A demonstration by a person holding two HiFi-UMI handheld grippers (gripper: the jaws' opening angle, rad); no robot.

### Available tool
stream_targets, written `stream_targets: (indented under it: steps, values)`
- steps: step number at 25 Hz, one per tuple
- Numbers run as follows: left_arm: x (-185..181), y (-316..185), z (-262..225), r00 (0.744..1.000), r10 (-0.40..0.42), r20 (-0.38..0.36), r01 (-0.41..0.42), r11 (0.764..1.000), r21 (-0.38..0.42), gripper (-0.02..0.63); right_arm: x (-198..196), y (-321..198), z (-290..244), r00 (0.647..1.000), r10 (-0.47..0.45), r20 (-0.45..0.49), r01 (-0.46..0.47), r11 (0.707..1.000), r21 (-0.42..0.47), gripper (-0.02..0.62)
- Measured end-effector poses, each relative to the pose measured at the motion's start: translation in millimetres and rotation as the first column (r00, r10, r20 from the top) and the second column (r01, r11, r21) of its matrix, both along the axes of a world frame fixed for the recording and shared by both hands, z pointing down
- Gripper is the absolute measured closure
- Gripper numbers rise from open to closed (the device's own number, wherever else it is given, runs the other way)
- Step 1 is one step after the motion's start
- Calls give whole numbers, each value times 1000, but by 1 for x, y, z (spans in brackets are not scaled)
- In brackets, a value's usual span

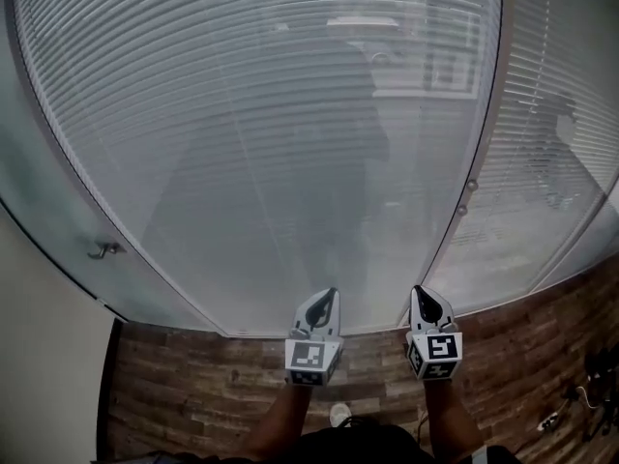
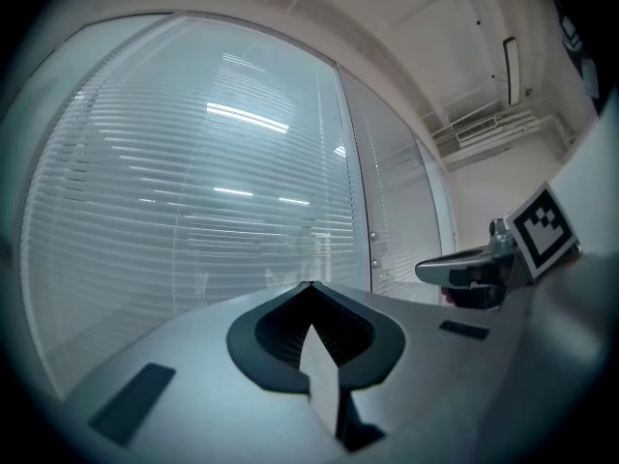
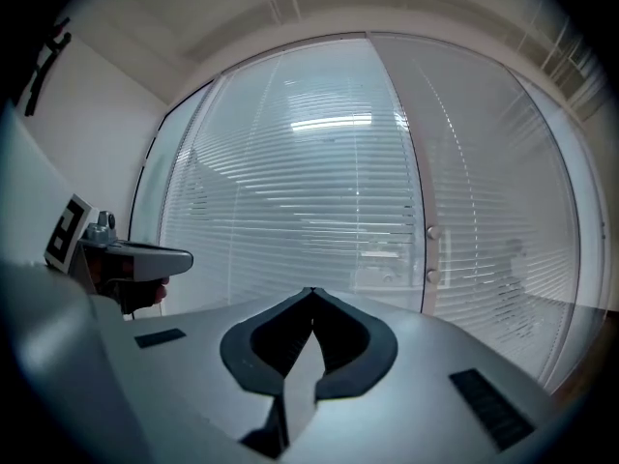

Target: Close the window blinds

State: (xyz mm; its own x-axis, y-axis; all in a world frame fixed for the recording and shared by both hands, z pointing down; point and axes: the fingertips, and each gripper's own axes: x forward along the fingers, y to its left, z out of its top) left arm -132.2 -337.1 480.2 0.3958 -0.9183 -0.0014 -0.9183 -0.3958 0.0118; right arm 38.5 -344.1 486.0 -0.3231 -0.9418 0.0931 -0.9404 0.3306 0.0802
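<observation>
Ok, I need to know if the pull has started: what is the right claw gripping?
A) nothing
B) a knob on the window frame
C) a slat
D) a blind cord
A: the right claw has its jaws together with nothing between them, and the blinds lie beyond its tip.

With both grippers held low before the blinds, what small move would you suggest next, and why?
Probably raise the right gripper toward the two small knobs on the frame, opening its fingers: it is shut, empty and nearer them, and shapes show through the blinds.
</observation>
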Motion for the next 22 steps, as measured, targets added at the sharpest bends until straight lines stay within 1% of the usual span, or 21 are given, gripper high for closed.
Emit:
stream_targets:
  steps: [4, 9, 13, 16, 19, 22]
  values:
    - [-10, 22, 4, 999, -27, 16, 27, 1000, -9, 611, -10, 17, 3, 1000, -4, -4, 4, 1000, -25, 592]
    - [-13, 55, 9, 997, -80, 2, 80, 997, -14, 611, -18, 46, 5, 997, -71, -19, 70, 997, -40, 592]
    - [-17, 96, 13, 991, -136, -7, 136, 990, -38, 611, -22, 84, 11, 994, -111, -5, 111, 993, -41, 592]
    - [-16, 134, 14, 987, -162, -5, 162, 986, -49, 611, -22, 121, 11, 991, -132, -3, 131, 990, -43, 592]
    - [-7, 171, 16, 988, -152, -5, 152, 987, -47, 611, -16, 156, 11, 990, -140, -6, 140, 989, -40, 592]
    - [3, 206, 13, 986, -167, -2, 166, 985, -54, 611, -9, 188, 13, 989, -146, -16, 145, 989, -32, 592]
